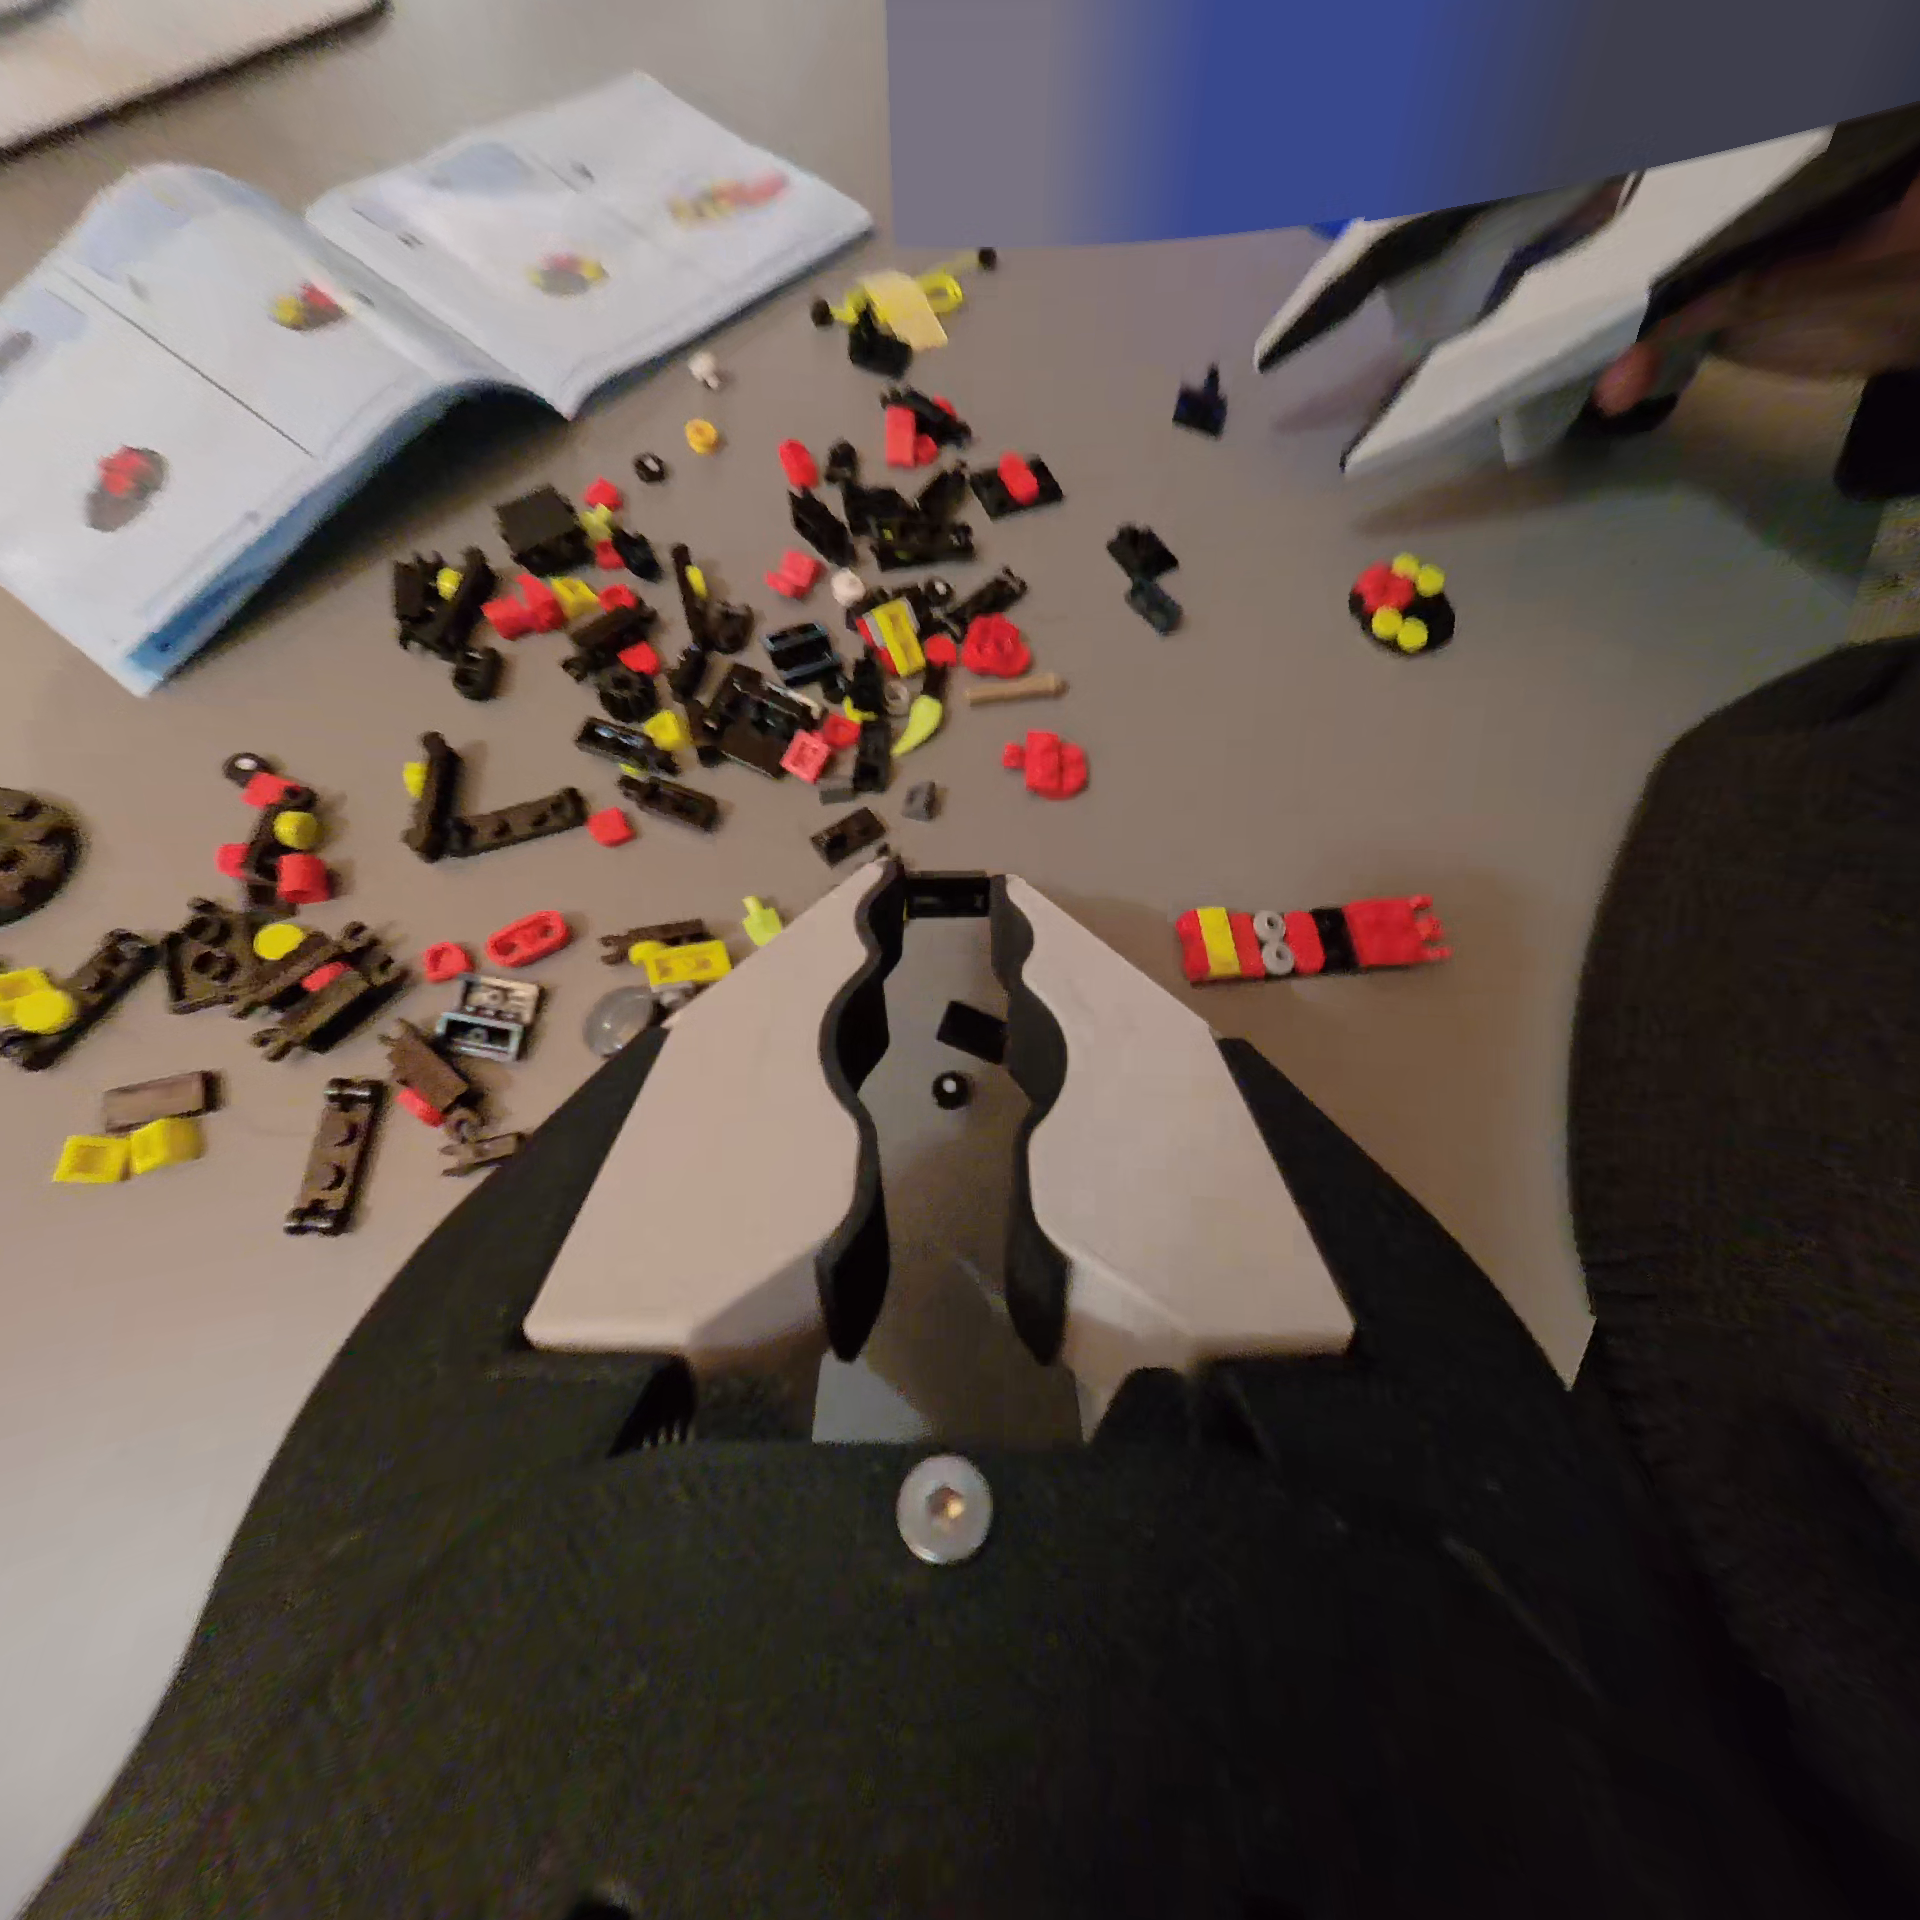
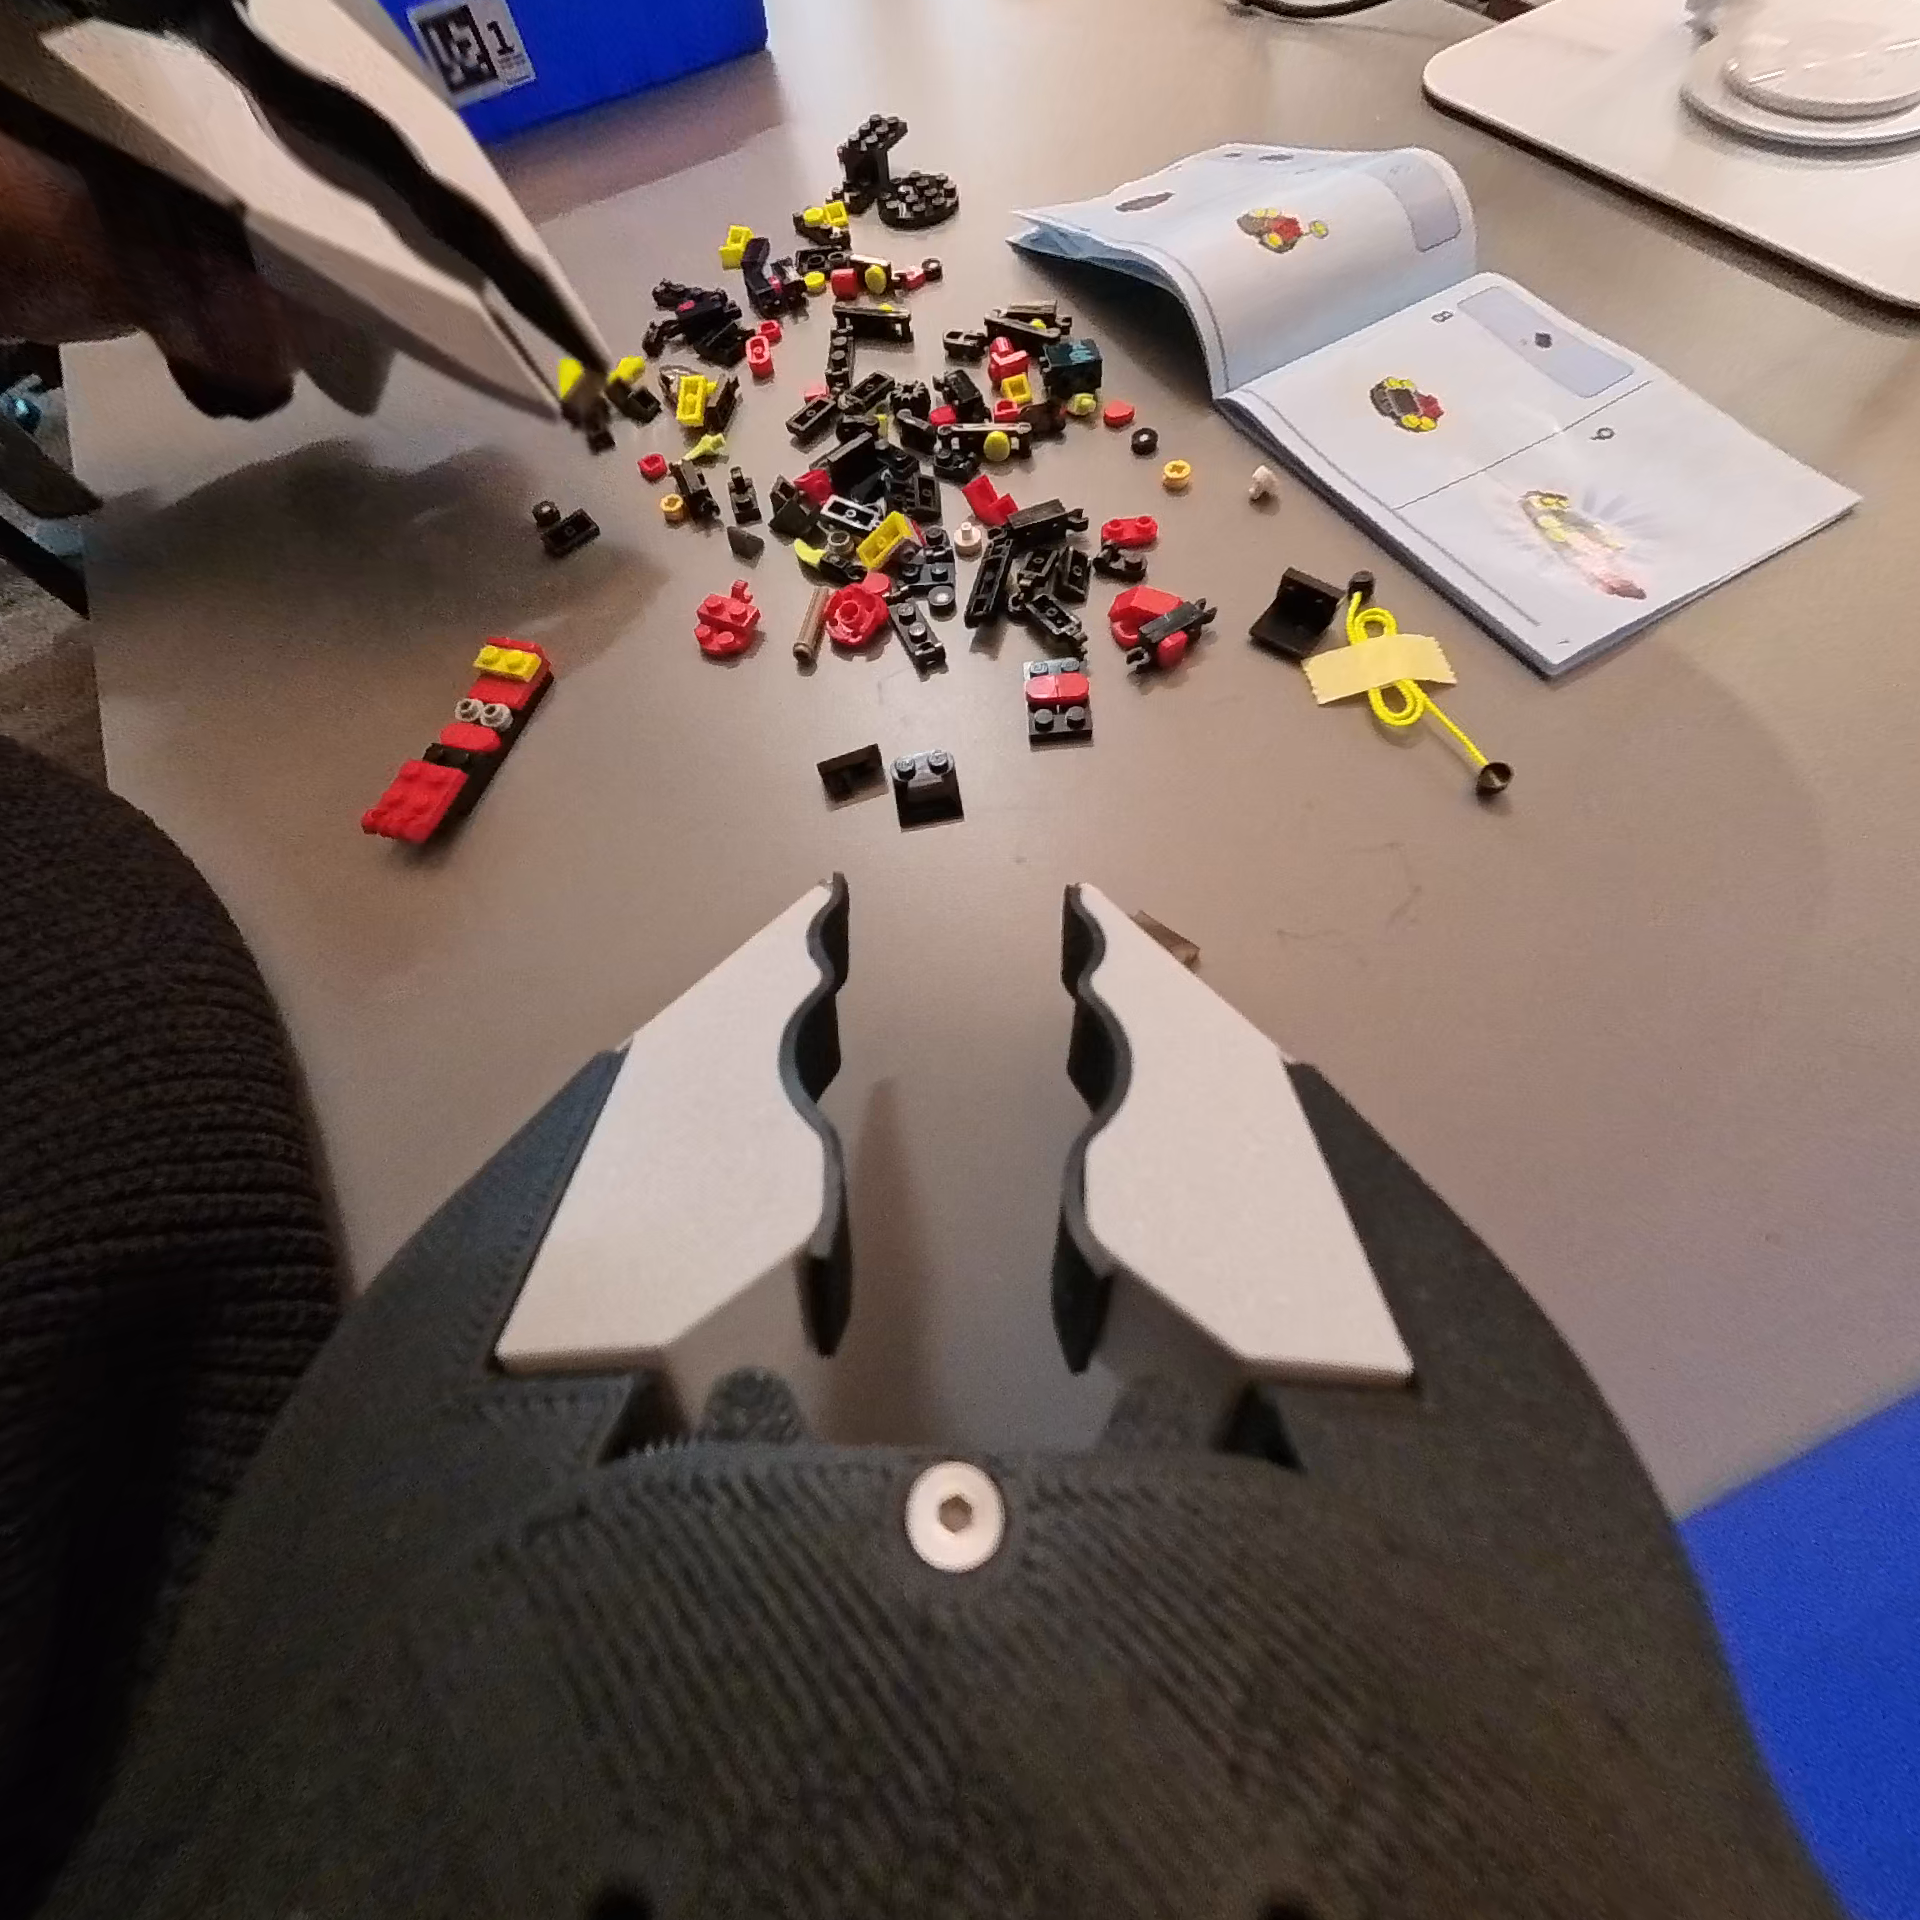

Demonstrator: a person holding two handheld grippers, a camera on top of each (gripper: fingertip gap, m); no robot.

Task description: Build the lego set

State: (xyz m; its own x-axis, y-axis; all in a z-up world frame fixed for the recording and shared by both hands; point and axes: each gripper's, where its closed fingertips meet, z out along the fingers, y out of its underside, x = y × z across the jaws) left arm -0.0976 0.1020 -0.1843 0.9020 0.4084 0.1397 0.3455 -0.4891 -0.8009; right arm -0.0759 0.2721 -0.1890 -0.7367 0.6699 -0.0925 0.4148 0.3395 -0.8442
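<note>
My left gripper (image 1: 943,883) is shut on a small black brick (image 1: 945,900) and holds it just above the table at the near edge of the loose lego pile (image 1: 779,623). In the right wrist view the left gripper (image 2: 577,400) hangs over the pile's left side (image 2: 914,468), with the black brick and a bit of yellow at its tips. My right gripper (image 2: 956,899) is open and empty, low over bare table; it also shows in the left wrist view (image 1: 1455,343). A long red, yellow and black assembly (image 1: 1309,938) (image 2: 462,732) lies apart from the pile.
An open instruction booklet (image 1: 312,343) (image 2: 1455,416) lies beyond the pile. A round black assembly with red and yellow studs (image 1: 1401,603) sits alone. A taped yellow string (image 2: 1382,675), a blue box (image 2: 623,52) and a white tray (image 2: 1662,135) are farther off. A dark sleeve (image 1: 1745,1039) borders the table. The grippers' ends are close to 20 cm from one another.
</note>
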